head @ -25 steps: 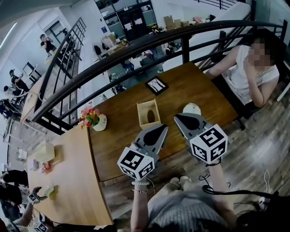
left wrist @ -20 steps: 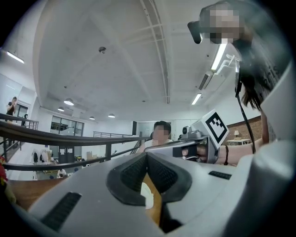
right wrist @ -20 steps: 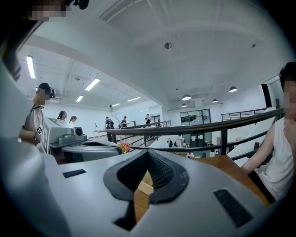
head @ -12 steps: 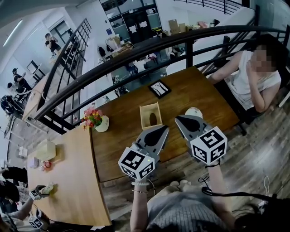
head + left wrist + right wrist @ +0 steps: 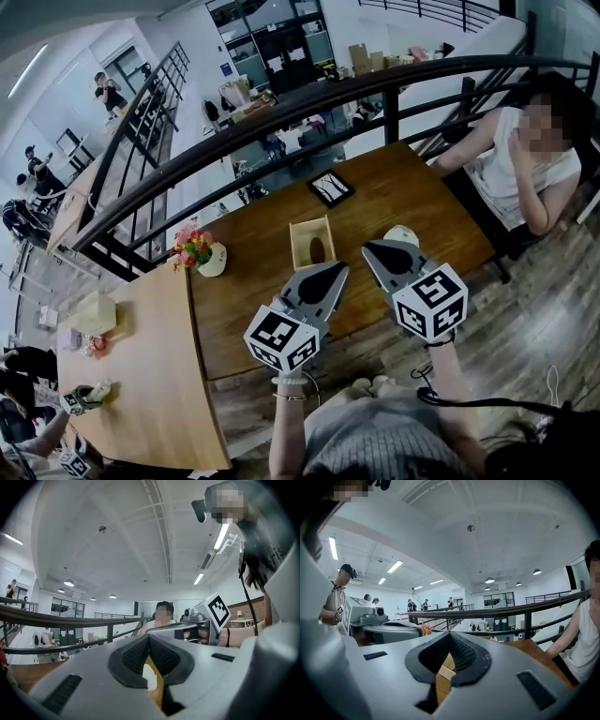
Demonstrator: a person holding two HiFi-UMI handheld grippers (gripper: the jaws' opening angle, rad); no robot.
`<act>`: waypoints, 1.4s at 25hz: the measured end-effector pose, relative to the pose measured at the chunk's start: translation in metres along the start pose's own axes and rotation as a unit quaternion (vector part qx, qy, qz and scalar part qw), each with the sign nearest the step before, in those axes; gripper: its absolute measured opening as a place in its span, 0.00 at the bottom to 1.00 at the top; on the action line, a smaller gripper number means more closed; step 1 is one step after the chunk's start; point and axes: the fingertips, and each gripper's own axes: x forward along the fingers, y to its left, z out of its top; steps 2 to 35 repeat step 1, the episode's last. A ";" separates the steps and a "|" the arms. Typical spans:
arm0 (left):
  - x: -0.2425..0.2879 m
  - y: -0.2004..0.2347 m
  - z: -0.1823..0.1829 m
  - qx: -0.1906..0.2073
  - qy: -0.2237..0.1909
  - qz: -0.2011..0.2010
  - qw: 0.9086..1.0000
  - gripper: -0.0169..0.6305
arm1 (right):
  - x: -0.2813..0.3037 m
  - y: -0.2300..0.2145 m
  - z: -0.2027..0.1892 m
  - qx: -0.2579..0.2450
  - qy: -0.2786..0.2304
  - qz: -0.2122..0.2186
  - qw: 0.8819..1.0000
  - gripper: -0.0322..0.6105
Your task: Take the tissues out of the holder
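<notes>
Over the counter [image 5: 246,314], left gripper [image 5: 343,265] and right gripper [image 5: 367,247] hover, jaws pressed together and empty, tips aimed toward the tissue holder [image 5: 302,234], apparently staged for reaching.

dark wood surface [image 5: 253,281] | centre: wooden tissue holder [image 5: 310,242] | far side: black-framed card [image 5: 329,187] | left edge: flower pot [image 5: 208,257] | right of holder: white crumpled tissue [image 5: 401,232]
</notes>
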 end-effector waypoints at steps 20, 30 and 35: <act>0.000 0.000 0.000 0.000 0.000 0.000 1.000 0.04 | 0.000 0.000 0.000 -0.004 0.000 -0.001 1.000 0.07; 0.000 0.000 0.000 0.000 0.000 0.000 1.000 0.04 | 0.000 0.000 0.000 -0.004 0.000 -0.001 1.000 0.07; 0.000 0.000 0.000 0.000 0.000 0.000 1.000 0.04 | 0.000 0.000 0.000 -0.004 0.000 -0.001 1.000 0.07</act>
